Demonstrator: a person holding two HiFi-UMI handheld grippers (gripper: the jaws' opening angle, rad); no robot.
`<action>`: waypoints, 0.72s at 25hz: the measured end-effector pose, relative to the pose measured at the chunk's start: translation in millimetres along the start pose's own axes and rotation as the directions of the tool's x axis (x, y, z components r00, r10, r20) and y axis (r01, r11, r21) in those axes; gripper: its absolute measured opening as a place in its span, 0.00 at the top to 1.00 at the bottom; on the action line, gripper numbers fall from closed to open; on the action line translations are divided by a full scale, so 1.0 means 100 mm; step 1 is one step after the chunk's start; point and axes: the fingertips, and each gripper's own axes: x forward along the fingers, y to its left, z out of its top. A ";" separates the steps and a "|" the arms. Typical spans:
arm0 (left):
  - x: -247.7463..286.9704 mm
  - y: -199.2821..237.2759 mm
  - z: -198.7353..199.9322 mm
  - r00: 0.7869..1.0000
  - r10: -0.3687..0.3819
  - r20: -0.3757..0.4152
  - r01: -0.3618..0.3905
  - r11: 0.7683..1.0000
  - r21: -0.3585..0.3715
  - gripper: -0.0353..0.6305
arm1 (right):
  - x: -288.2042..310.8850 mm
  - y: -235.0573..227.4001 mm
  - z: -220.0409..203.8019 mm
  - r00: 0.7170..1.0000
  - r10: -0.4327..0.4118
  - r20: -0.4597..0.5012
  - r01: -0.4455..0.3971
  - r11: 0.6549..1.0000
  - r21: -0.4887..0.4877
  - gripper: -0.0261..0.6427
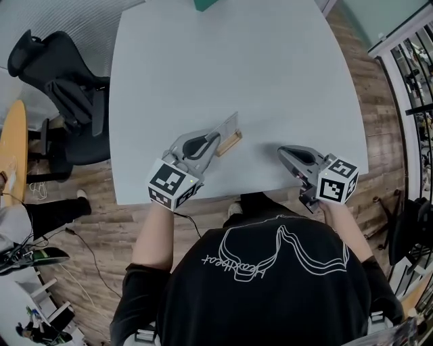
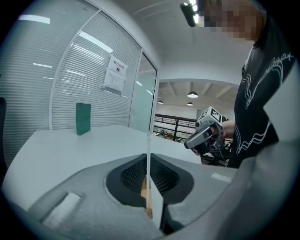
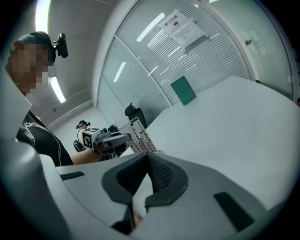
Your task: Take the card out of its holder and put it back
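Observation:
My left gripper (image 1: 215, 142) is shut on a thin, pale card (image 1: 229, 126) that stands on edge near the table's front. A small wooden holder (image 1: 230, 142) lies right at the card's lower edge. I cannot tell whether the card sits in its slot. In the left gripper view the card (image 2: 147, 145) runs edge-on as a vertical line between the jaws, with a bit of wood (image 2: 143, 187) behind it. My right gripper (image 1: 281, 151) hovers apart to the right, shut with nothing in it. In the right gripper view the printed card (image 3: 139, 136) shows beside the left gripper (image 3: 112, 139).
The white table (image 1: 223, 61) stretches away beyond both grippers. A green block (image 1: 206, 4) stands at its far edge and shows in the left gripper view (image 2: 83, 118). A black office chair (image 1: 67, 101) stands left of the table. The person's torso is at the front edge.

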 end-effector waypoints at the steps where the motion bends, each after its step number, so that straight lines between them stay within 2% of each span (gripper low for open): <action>1: 0.01 0.00 -0.01 1.000 -0.001 -0.004 0.001 1.000 0.004 0.91 | 0.01 0.00 0.00 1.000 0.000 -0.003 0.000 1.000 0.000 0.95; 18: 0.04 0.05 -0.08 0.999 -0.007 0.033 0.008 0.999 -0.032 0.91 | 0.02 -0.05 -0.09 0.999 -0.007 -0.033 0.007 1.000 0.016 0.95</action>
